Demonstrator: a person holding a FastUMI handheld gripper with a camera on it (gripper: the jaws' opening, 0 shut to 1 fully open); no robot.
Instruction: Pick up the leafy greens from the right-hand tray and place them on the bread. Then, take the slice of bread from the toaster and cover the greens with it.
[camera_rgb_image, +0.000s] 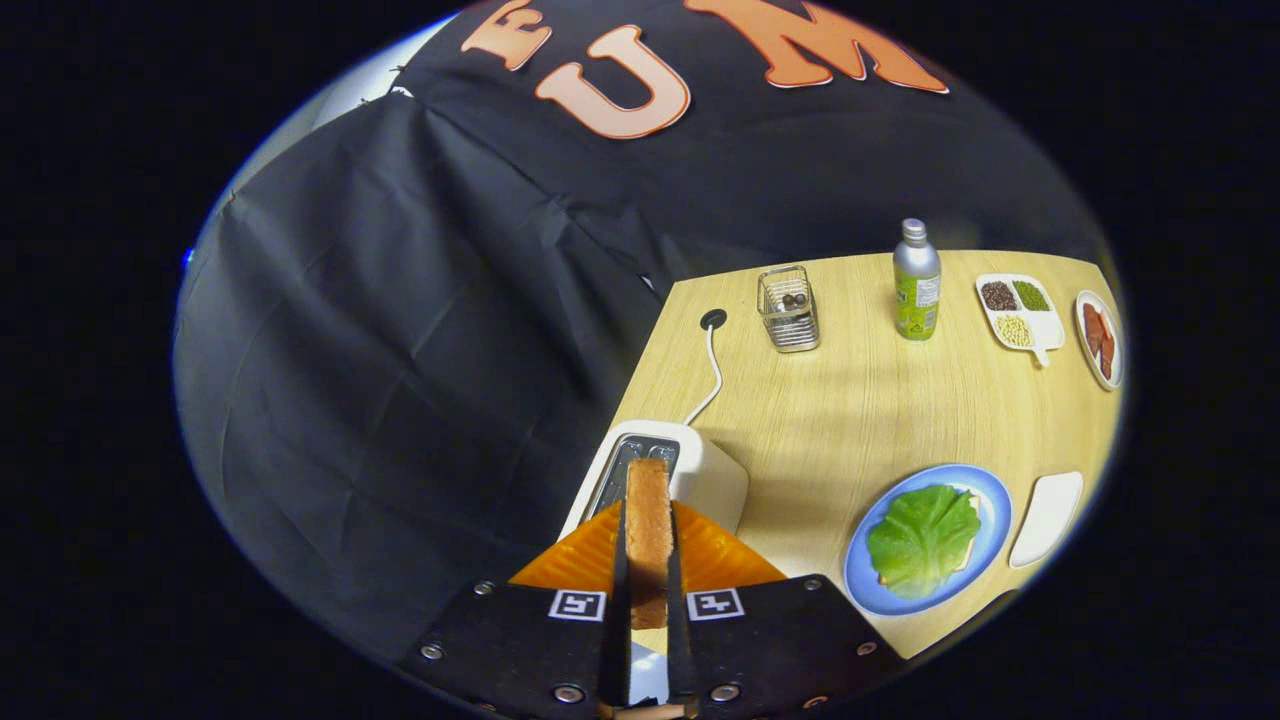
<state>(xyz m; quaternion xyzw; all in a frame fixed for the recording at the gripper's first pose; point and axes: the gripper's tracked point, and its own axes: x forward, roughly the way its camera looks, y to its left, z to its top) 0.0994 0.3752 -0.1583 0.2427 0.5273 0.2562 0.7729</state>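
My gripper (649, 560) is shut on a slice of bread (649, 530), held edge-on and upright between both orange fingers. The slice hangs just above the slot of the white toaster (715, 475), which stands at the table's left edge right ahead of the fingers. To the right of the toaster lies a blue plate (990, 500). On it a leafy green (922, 540) covers another slice of bread (966, 560), whose edges peek out beneath the leaf.
A small white tray (1046, 518) lies beside the blue plate. Farther back stand a wire basket (788, 310), a silver bottle (916, 282), a divided white dish (1020, 312) of grains and a plate of red slices (1100, 340). The toaster's white cable (712, 375) runs to a table hole.
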